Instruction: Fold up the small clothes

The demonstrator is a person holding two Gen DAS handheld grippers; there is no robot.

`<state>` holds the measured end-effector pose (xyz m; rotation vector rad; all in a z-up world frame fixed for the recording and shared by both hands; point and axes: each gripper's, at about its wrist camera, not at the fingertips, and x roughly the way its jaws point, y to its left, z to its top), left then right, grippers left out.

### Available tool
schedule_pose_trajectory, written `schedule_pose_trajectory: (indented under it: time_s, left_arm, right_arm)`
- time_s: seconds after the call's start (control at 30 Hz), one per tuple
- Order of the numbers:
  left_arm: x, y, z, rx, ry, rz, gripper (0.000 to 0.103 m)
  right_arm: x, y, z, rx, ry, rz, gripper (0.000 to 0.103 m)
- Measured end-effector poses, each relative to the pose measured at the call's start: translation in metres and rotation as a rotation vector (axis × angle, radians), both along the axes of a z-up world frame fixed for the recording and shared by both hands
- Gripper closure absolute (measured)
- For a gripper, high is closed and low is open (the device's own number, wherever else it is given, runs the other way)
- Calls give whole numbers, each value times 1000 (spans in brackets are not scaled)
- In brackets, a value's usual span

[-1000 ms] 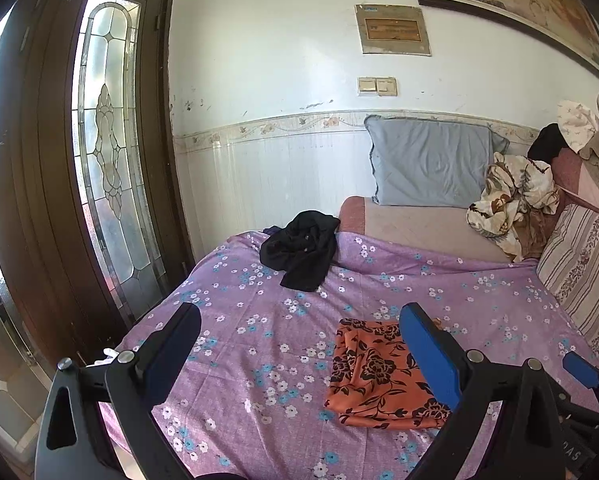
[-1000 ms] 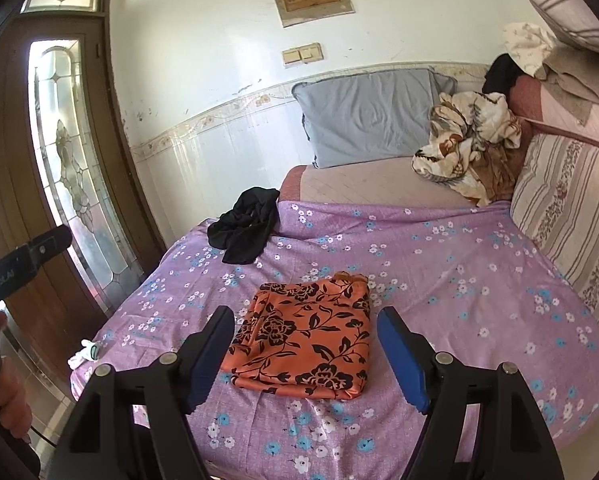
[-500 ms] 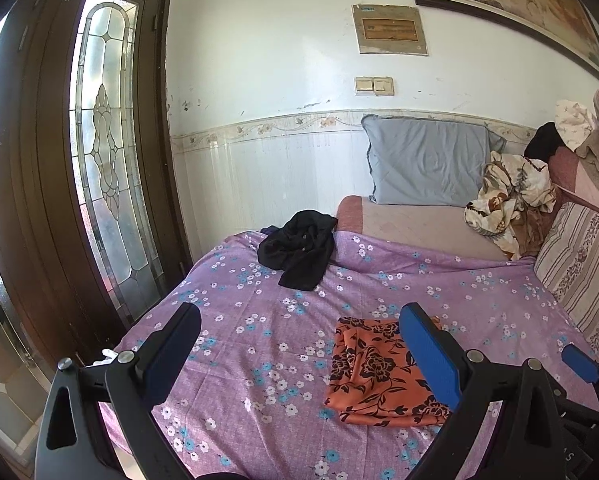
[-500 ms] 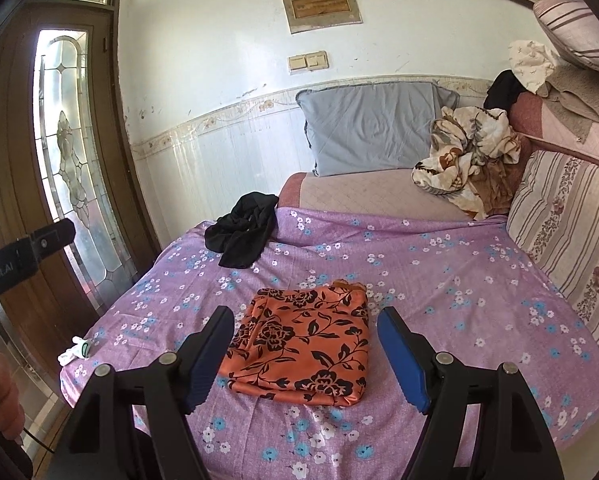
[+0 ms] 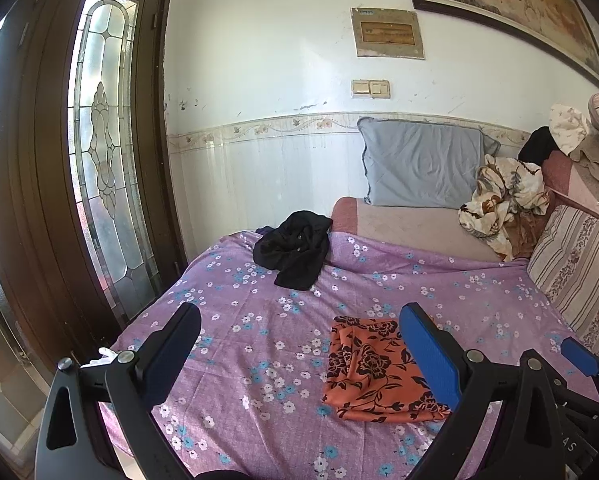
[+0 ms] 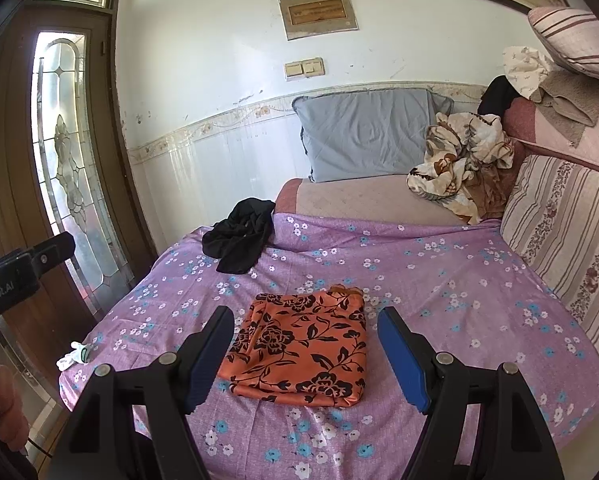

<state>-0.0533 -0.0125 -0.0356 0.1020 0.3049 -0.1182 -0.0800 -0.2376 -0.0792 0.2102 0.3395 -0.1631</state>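
An orange garment with black flowers (image 6: pixel 303 350) lies folded flat on the purple flowered bedsheet (image 6: pixel 439 280); it also shows in the left wrist view (image 5: pixel 373 368). A crumpled black garment (image 5: pixel 295 248) lies at the sheet's far edge, also in the right wrist view (image 6: pixel 241 236). My left gripper (image 5: pixel 299 354) is open and empty, held above the sheet to the left of the orange garment. My right gripper (image 6: pixel 305 356) is open and empty, held above the orange garment's near side.
A grey pillow (image 5: pixel 423 168) leans on the far wall. A crumpled floral cloth (image 5: pixel 503 200) and striped cushions (image 5: pixel 579 264) sit at the right. A glass-panelled wooden door (image 5: pixel 99 168) stands left of the bed. A small white item (image 6: pixel 73 356) lies at the sheet's left edge.
Both grippers have drawn back and lifted slightly from the bed. The orange garment and black garment have not moved. Both grippers stay open.
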Motion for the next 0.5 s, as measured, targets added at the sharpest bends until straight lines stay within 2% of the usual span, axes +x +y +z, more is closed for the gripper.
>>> schedule_pose_trajectory:
  time_s: [0.5]
  left_arm:
    - [-13,6,6,-27,-7,-42,4]
  right_arm:
    - [-13,8,13,-14,-26,-28,26]
